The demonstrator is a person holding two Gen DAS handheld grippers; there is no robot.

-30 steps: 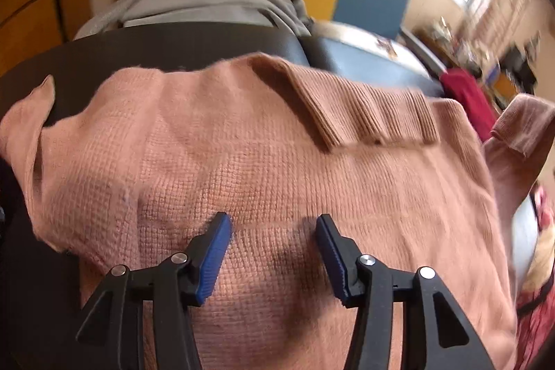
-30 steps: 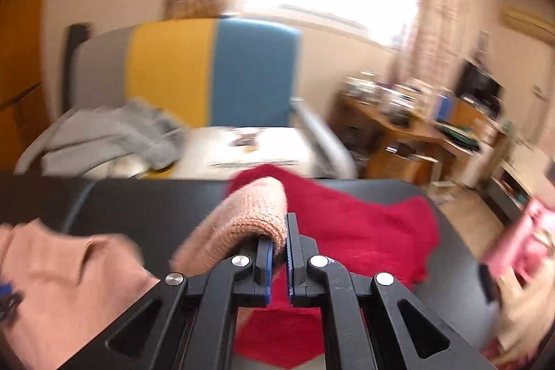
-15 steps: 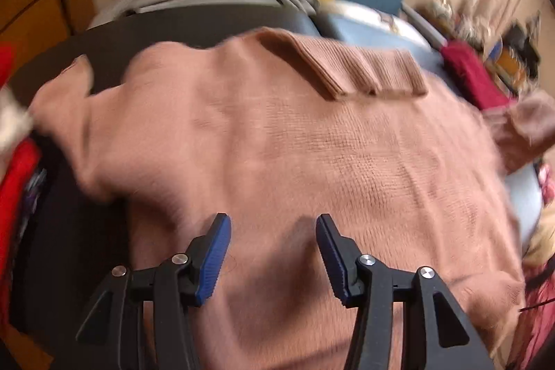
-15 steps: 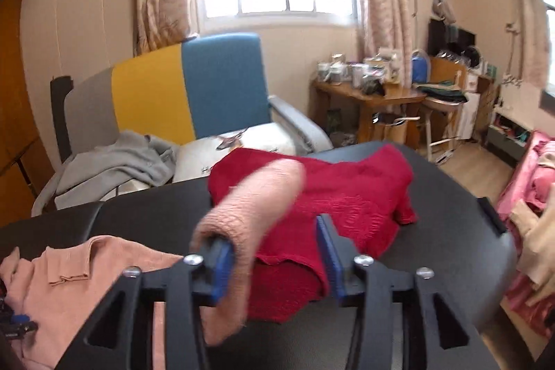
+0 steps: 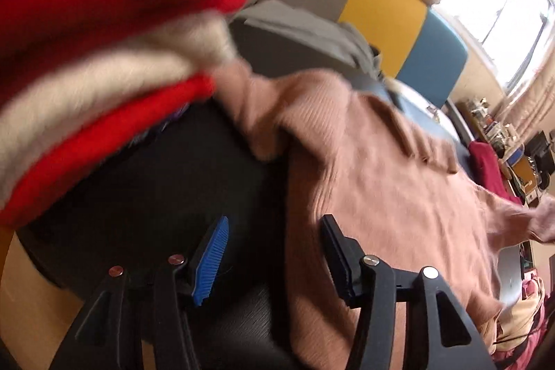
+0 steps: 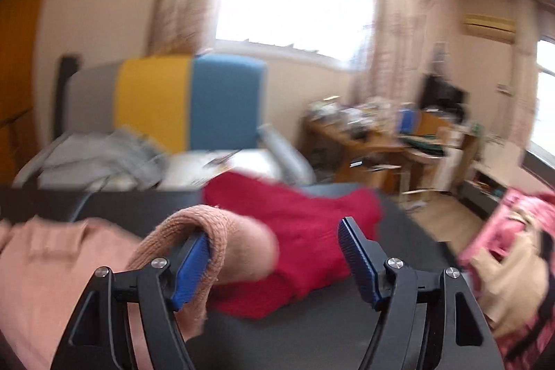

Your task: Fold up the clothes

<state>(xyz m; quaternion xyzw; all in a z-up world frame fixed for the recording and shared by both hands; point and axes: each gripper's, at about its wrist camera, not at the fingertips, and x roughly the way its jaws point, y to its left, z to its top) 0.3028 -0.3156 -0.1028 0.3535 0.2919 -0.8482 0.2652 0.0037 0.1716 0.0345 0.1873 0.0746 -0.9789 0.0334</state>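
Across the lower half of the left wrist view we see the left gripper [image 5: 274,252] with its jaws spread wide and nothing between them, one blue pad [image 5: 211,260] over the dark tabletop [image 5: 156,196] and the other finger over the edge of the pink sweater [image 5: 388,196]. That sweater lies spread on the table, filling the centre and right of the frame, its ribbed collar [image 5: 409,134] toward the upper right. At upper left a blurred red and white garment [image 5: 104,23] fills the corner, very close to the lens. Over in the right wrist view, the right gripper [image 6: 274,259] has just been opening and now stands released, jaws wide apart. The pink sleeve [image 6: 222,241] drapes over the left-hand finger, hanging on it rather than pinched, while the other pad [image 6: 357,262] is bare. Just behind, at centre frame, a dark red sweater [image 6: 298,224] lies on the table, and the pink sweater's body sits at lower left. A grey, yellow and blue armchair [image 6: 194,103] stands beyond the table, with grey clothing [image 6: 104,155] heaped on its seat.
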